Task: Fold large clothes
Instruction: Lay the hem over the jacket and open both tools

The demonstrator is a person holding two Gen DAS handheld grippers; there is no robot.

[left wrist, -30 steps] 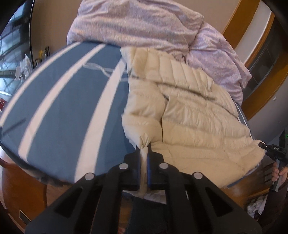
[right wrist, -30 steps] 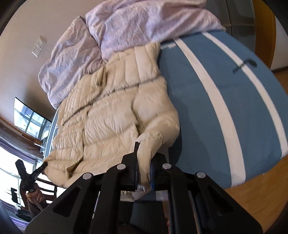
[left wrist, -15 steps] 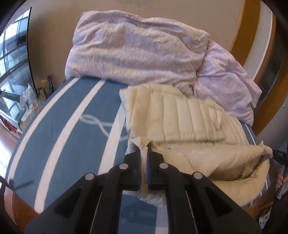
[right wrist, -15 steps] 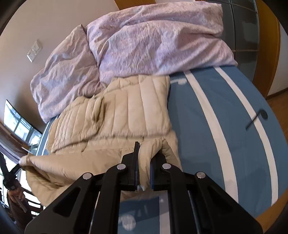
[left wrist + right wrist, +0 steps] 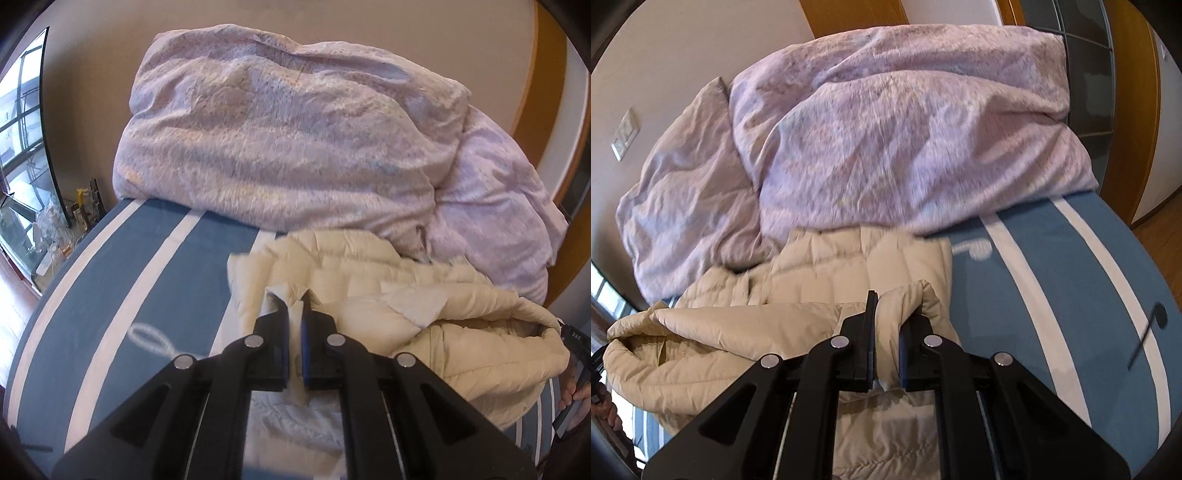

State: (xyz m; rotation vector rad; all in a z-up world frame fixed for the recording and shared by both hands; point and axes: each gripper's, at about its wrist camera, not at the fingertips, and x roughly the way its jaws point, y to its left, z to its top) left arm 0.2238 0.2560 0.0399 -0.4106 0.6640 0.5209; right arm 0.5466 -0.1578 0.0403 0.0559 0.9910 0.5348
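A cream quilted puffer jacket (image 5: 461,332) lies on the blue bed with white stripes (image 5: 155,288). It is being folded over itself, with its near edge lifted toward the far edge. My left gripper (image 5: 294,306) is shut on one corner of the jacket's edge. My right gripper (image 5: 888,314) is shut on the other corner of the jacket (image 5: 820,280). The lifted edge stretches between the two grippers above the lower layer. The jacket's part beneath the grippers is hidden.
A crumpled lilac duvet (image 5: 288,125) is piled against the wall at the head of the bed; it also shows in the right wrist view (image 5: 886,140). A glass cabinet with small items (image 5: 37,229) stands left of the bed. Wooden floor (image 5: 1160,225) lies to the right.
Both grippers have carried the jacket's near edge up and forward across the bed toward the duvet. The jacket went from lying flat to being doubled over itself.
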